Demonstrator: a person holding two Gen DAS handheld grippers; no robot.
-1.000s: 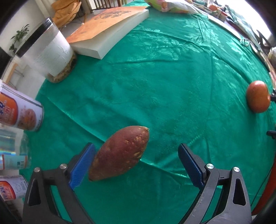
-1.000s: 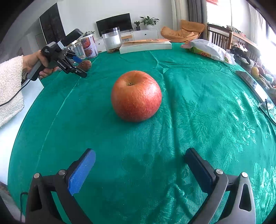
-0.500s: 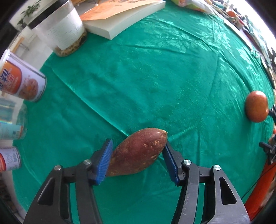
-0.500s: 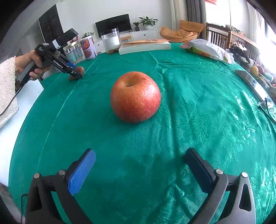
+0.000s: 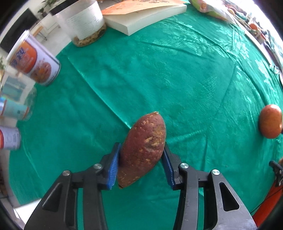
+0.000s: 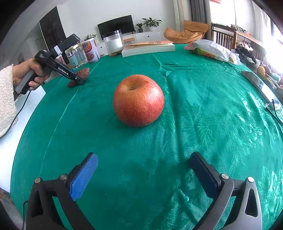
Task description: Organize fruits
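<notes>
The left tongs [image 5: 141,166] are clenched on a sweet potato [image 5: 144,150], both blue pads pressed to its flanks near the thicker rear half, its pointed tip aimed away toward the middle of the desk [image 5: 176,70]. From the right wrist view it sits at the desk's left edge; whether it touches the cloth cannot be told. It looks firm, dense and rough-skinned, so it should resist slipping, but the tapered shape may pivot between flat pads, and a hold across the widest part seems safest.

The right tongs [image 6: 143,171] hang released, jaws wide, near the desk's front edge, with the apple [image 6: 138,100] ahead of them toward the centre. The apple is likely stiff, smooth and prone to roll or bruise; taking it across its equator would suit.

Open green cloth lies between the two fruits. The far-left edge is crowded by cans [image 5: 33,60], a clear jar [image 5: 83,21] and a book [image 5: 143,16]; a snack bag [image 6: 210,49] lies at the far right.
</notes>
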